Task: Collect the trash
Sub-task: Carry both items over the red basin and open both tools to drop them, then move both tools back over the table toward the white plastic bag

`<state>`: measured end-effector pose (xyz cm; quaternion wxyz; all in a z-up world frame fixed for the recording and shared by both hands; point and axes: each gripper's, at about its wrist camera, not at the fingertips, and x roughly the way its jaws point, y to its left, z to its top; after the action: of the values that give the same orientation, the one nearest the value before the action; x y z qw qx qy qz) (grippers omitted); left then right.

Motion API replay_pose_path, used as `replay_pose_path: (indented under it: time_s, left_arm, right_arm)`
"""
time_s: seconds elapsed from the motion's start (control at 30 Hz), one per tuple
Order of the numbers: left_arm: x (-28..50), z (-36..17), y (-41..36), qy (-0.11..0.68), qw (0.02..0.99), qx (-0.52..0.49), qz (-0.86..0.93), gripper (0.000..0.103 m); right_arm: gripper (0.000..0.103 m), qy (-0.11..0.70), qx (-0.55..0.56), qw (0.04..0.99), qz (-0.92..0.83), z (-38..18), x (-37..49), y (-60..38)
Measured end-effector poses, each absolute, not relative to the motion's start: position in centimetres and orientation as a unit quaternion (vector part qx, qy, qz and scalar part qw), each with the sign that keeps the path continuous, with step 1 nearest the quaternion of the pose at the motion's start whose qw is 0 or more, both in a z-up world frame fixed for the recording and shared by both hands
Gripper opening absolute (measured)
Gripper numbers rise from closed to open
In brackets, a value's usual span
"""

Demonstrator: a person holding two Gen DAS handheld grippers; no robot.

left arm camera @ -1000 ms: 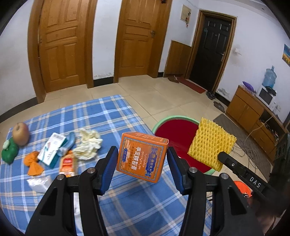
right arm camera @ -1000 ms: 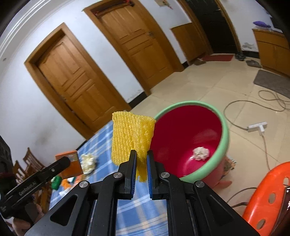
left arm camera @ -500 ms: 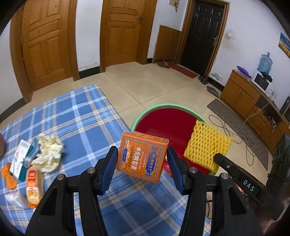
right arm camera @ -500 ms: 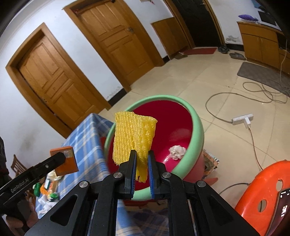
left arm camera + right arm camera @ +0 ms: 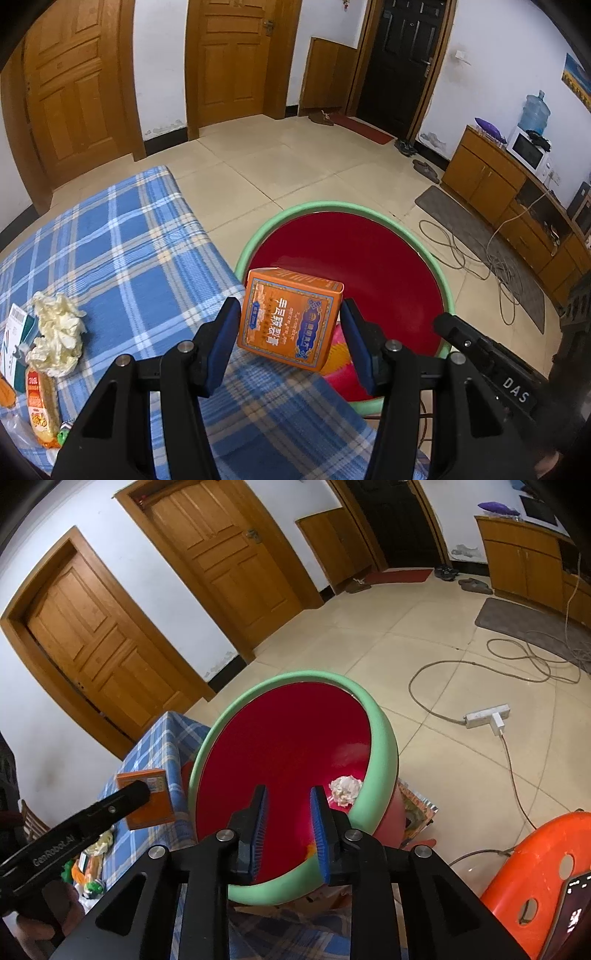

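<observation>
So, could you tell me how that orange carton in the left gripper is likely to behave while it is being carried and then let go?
The orange carton keeps flat faces and sharp corners between the left gripper pads, so it is probably stiff. It looks like thin cardboard, likely light. Held at its lower part and tilted, it may pivot; on release it should tumble, not roll, into the red bin.

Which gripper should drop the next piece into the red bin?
Left. The left gripper holds the orange box at the red bin rim, while the right gripper hangs open and empty over it.
</observation>
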<state>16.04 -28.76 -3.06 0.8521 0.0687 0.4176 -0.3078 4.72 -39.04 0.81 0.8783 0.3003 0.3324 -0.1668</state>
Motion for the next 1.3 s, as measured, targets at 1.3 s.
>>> replay_pose_path:
  time_s: [1.3]
  left_arm:
    - [11.9,1.5,-14.6,0.387,0.902,0.006,-0.194,0.067]
  right_arm:
    - [0.052,0.293,0.27,0.911,-0.104,6.6,2.1,-31.7]
